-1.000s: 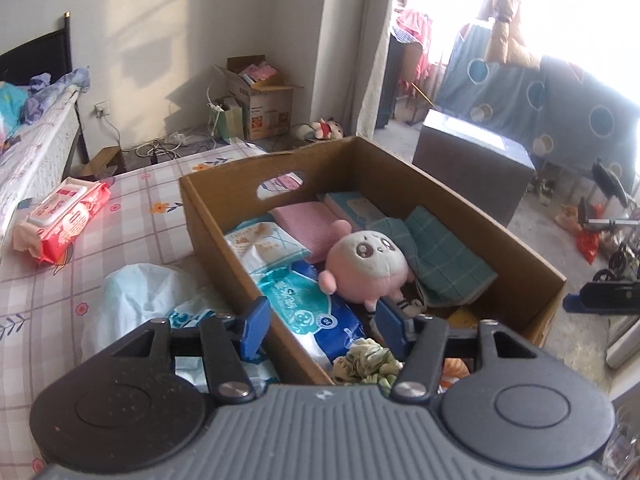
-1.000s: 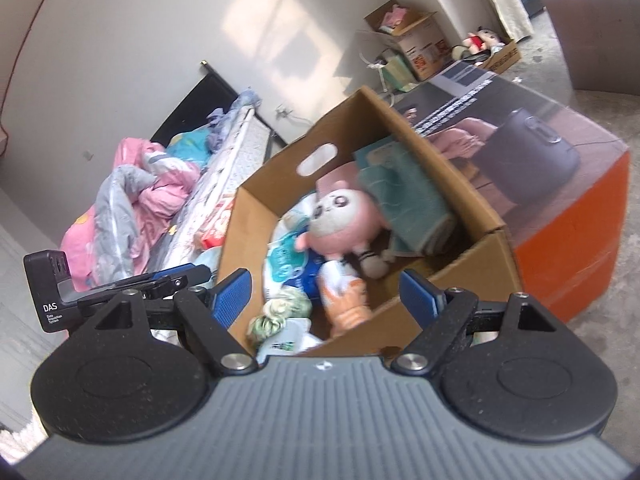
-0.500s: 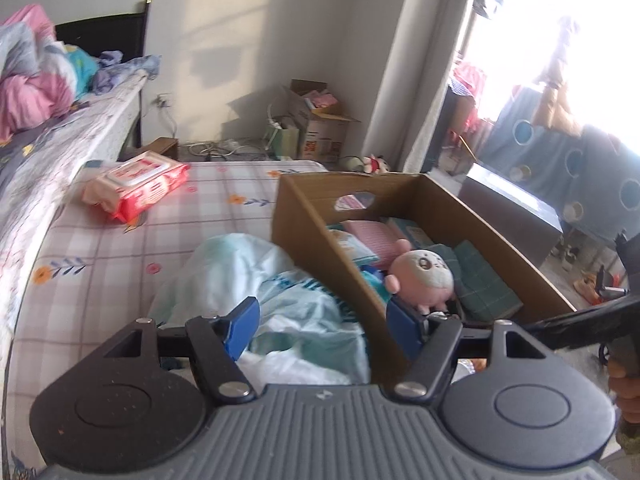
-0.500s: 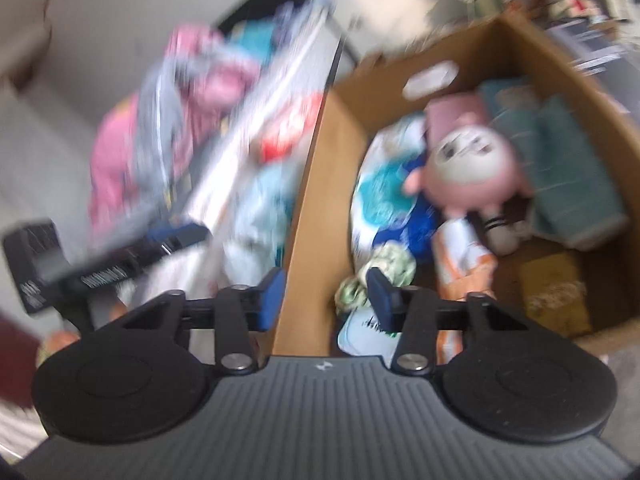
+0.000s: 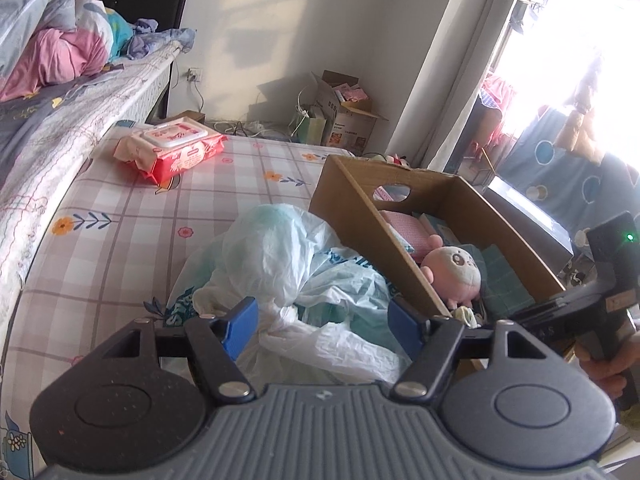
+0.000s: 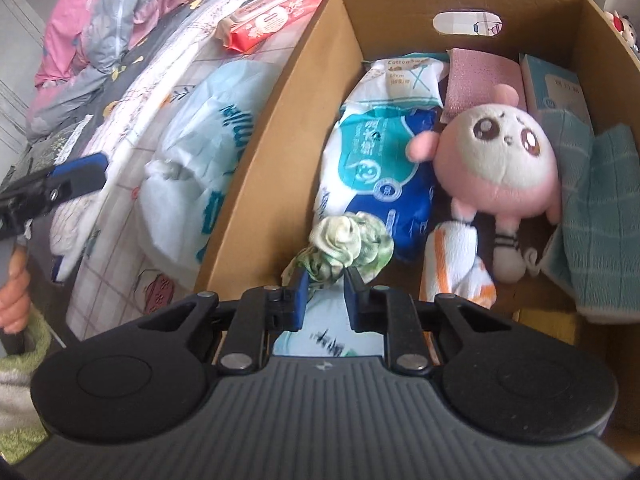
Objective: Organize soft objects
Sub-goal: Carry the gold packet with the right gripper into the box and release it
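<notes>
My right gripper (image 6: 325, 294) is the nearest thing to the work: its jaws have just been closing and now stand almost together, pinching the near edge of the green-and-white rolled cloth (image 6: 346, 246), which bunches up at twelve o'clock straight off the fingertips. That cloth lies inside the cardboard box (image 6: 280, 128), against the box's near left corner, so I judge any lift has to go up and clear of the wall at my nine o'clock. Past the cloth, still at twelve, lies the blue-and-white tissue pack (image 6: 380, 160), its long axis running away from me toward the far wall; at two o'clock sits the pink plush doll (image 6: 500, 160), with the teal folded towel (image 6: 600, 216) at three and an orange-striped rolled cloth (image 6: 456, 268) just right of my fingers.

My left gripper (image 5: 323, 326) is wide apart, its jaws having just been opening, and nothing is pressed between them. The crumpled plastic bag (image 5: 280, 264) lies on the checked surface (image 5: 120, 240) right between and beyond the fingertips, at twelve, just outside the box's left wall. So the left hand is the nearer one for the bag, the right for what is in the box. Further out at eleven o'clock rests the red wet-wipes pack (image 5: 172, 148), well apart from both
</notes>
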Demonstrator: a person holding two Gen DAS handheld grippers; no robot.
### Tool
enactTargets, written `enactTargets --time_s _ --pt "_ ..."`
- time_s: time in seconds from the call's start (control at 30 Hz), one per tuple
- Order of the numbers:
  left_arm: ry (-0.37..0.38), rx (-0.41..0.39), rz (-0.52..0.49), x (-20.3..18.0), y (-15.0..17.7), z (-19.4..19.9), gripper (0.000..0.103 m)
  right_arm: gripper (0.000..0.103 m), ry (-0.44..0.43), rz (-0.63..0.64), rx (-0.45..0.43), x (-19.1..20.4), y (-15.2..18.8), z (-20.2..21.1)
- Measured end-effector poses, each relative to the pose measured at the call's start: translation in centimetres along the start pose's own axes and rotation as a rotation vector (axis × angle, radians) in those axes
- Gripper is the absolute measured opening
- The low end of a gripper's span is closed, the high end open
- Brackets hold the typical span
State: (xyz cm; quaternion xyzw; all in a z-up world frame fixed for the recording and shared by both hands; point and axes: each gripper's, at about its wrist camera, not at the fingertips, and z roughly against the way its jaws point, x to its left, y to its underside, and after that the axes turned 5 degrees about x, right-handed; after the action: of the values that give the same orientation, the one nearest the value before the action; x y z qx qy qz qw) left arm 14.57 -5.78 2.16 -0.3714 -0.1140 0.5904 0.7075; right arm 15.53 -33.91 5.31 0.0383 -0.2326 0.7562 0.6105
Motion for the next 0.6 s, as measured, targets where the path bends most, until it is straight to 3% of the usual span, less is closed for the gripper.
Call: enactTargets --time_s 0.33,0.6 --pt "0.018 0.045 0.010 0.0 1.4 -0.6 0.080 0.024 0.041 -0.148 0.009 -3.0 0.2 0.0" --pt "0.024 0.054 -0.020 -1.2 3.0 0.1 0.086 0.039 -0.045 -0.264 -0.180 -3.6 4.6 4.7"
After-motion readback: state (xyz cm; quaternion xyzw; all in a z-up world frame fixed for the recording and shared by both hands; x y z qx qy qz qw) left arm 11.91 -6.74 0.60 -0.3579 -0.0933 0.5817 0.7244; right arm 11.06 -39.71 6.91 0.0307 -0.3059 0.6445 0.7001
